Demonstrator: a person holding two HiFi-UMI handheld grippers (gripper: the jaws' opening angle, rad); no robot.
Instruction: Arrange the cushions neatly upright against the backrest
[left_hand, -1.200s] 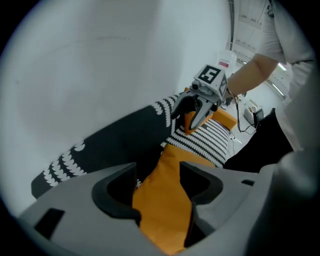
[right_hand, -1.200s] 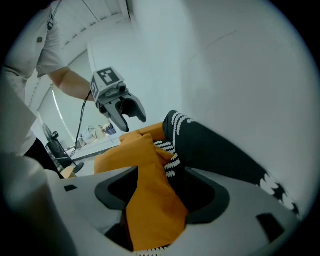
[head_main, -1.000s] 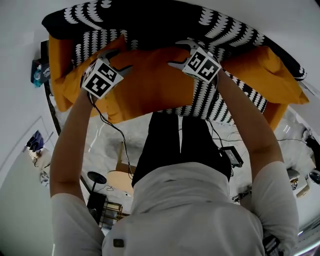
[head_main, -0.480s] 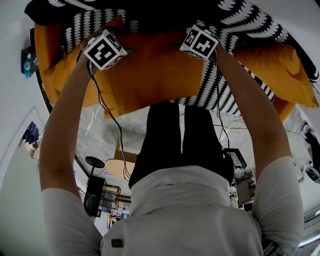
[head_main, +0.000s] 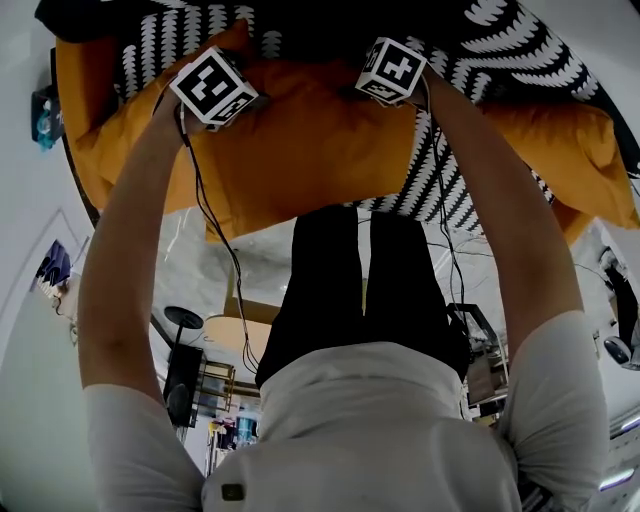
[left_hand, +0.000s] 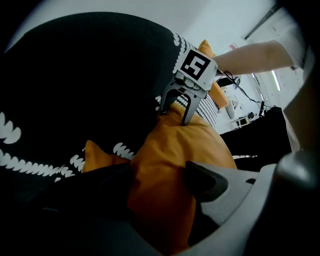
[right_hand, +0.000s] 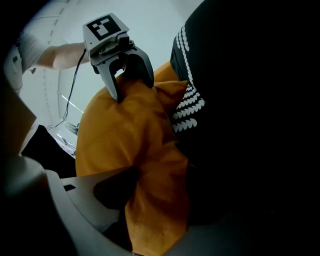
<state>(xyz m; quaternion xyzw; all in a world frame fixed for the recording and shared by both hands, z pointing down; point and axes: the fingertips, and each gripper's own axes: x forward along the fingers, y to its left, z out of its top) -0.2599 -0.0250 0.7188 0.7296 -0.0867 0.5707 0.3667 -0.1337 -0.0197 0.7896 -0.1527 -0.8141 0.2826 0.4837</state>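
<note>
The orange cushion (head_main: 300, 150) rests against the black patterned backrest (left_hand: 75, 75). The right hand-held gripper (right_hand: 162, 175) pinches its top edge, while the left hand-held gripper (left_hand: 159, 174) has just been opening its jaws around it. I'd steady it upright before letting go.

Head view: above, steeply down. Left gripper view: close on cushion (left_hand: 170, 160), facing right gripper (left_hand: 173, 116). Right gripper view: close, facing left gripper (right_hand: 133, 92). All share cushion.
</note>
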